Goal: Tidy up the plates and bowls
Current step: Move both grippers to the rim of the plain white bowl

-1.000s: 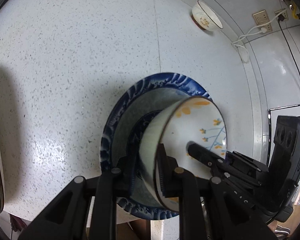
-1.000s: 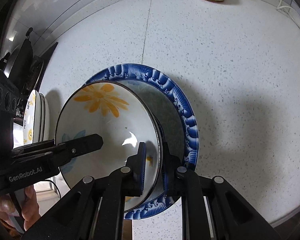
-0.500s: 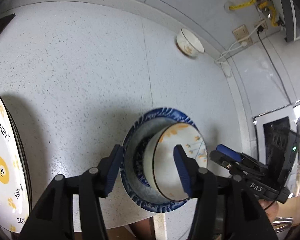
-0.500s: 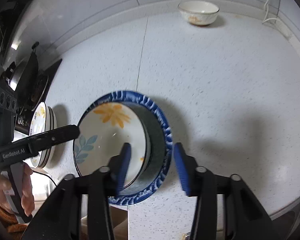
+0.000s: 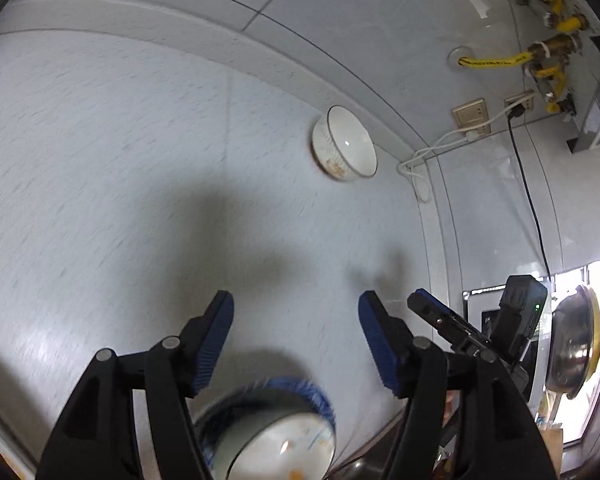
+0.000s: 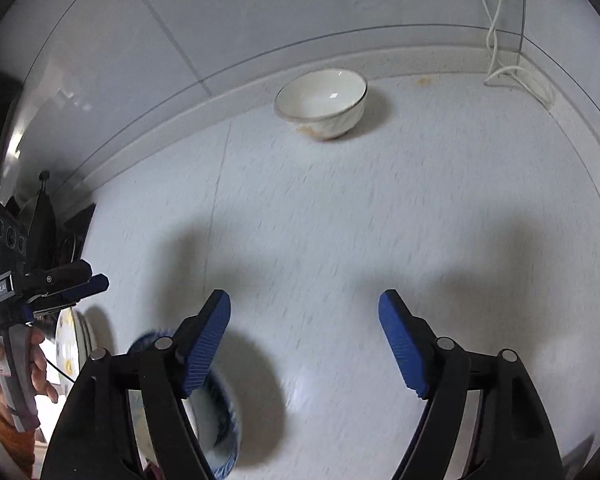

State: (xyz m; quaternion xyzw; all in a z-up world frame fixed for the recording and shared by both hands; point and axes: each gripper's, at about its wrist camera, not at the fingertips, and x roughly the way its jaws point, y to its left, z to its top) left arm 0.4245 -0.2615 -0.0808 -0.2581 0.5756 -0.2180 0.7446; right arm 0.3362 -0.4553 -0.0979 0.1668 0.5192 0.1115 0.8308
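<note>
A white flowered bowl (image 5: 284,452) sits in the blue-rimmed plate (image 5: 320,398) at the counter's front edge; the plate also shows in the right wrist view (image 6: 224,432), partly hidden by my fingers. My left gripper (image 5: 296,338) is open and empty above them. My right gripper (image 6: 304,340) is open and empty, to the right of the plate. A small white bowl (image 5: 346,144) stands alone at the back of the counter near the wall, also in the right wrist view (image 6: 322,104).
A stack of white plates (image 6: 74,344) stands at the left by the stove. White cables (image 6: 512,76) lie at the back right corner. A metal pot (image 5: 572,344) sits right of the counter. The wall curb runs along the back.
Both grippers have let go of the flowered bowl, opened wide and lifted up and back. The bowl stays in the blue plate. Both views now tilt toward the far white bowl.
</note>
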